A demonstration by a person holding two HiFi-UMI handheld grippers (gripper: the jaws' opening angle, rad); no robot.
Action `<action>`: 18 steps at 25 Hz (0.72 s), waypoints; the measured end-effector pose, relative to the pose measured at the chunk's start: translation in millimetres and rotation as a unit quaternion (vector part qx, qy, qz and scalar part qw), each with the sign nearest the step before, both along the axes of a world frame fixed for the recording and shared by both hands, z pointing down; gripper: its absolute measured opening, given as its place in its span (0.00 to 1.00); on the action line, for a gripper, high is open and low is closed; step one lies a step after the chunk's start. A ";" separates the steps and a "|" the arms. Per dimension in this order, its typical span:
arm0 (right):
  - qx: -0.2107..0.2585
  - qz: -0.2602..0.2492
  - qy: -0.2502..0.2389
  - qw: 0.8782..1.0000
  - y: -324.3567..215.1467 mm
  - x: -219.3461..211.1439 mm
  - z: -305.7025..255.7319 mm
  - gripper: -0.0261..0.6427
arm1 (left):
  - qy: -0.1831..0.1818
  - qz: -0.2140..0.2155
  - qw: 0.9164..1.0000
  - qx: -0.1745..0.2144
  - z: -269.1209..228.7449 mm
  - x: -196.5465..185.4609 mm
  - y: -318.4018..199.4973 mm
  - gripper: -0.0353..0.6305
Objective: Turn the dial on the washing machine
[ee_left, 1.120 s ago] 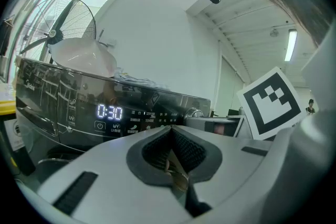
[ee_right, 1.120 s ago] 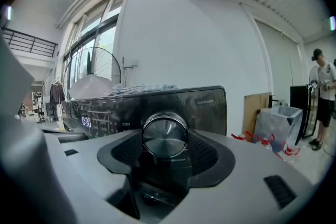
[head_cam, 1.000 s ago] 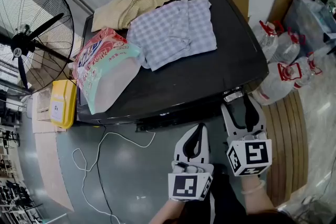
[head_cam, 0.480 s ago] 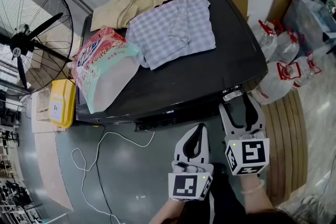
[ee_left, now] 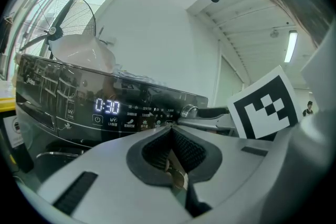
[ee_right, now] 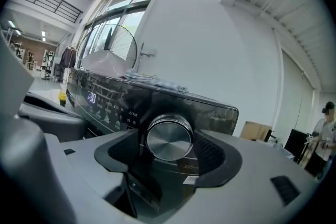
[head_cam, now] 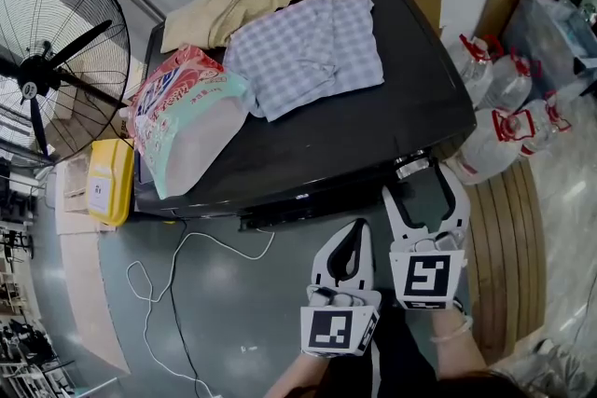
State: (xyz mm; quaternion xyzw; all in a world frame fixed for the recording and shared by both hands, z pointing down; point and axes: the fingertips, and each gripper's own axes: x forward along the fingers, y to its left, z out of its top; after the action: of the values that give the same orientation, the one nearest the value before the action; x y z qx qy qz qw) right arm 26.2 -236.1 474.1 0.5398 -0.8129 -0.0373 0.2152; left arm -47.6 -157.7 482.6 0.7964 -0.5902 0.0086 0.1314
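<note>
The black washing machine has a round silver dial at the right end of its front panel. In the head view the dial peeks out under the top's front edge. My right gripper points at the panel with one jaw on each side of the dial. Its jaws have just been opening, and a thin gap shows between the pads and the dial's rim. My left gripper hangs level to the left, a little back from the panel, shut with nothing in it. The lit display reads 0:30.
On the machine's top lie a checked cloth, a beige cloth and a detergent bag. A standing fan and a yellow container are at the left. Water jugs stand at the right. A white cable trails on the floor.
My right gripper has rolled about its own axis, so its marker cube now faces up squarely, and its jaws stand wider round the dial. The left gripper has not moved.
</note>
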 end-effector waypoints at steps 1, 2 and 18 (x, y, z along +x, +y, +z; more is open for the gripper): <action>0.001 0.000 0.008 1.000 -0.9 0.9 0.3 0.55 | 0.000 0.000 1.000 0.000 0.1 -0.1 0.0 0.07; 0.002 0.001 0.014 1.000 -1.6 1.9 0.6 0.55 | 0.000 -0.001 1.000 -0.001 0.3 -0.3 0.0 0.07; -0.052 0.038 -0.135 0.989 -1.8 13.7 6.4 0.48 | 0.006 -0.010 1.000 -0.006 5.3 -3.9 -1.5 0.07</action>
State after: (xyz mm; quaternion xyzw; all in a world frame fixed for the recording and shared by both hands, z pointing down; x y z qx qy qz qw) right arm 39.9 -237.9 480.5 0.5587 -0.8141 0.0867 0.1330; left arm -51.5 -159.3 487.9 0.7898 -0.5973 0.0063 0.1397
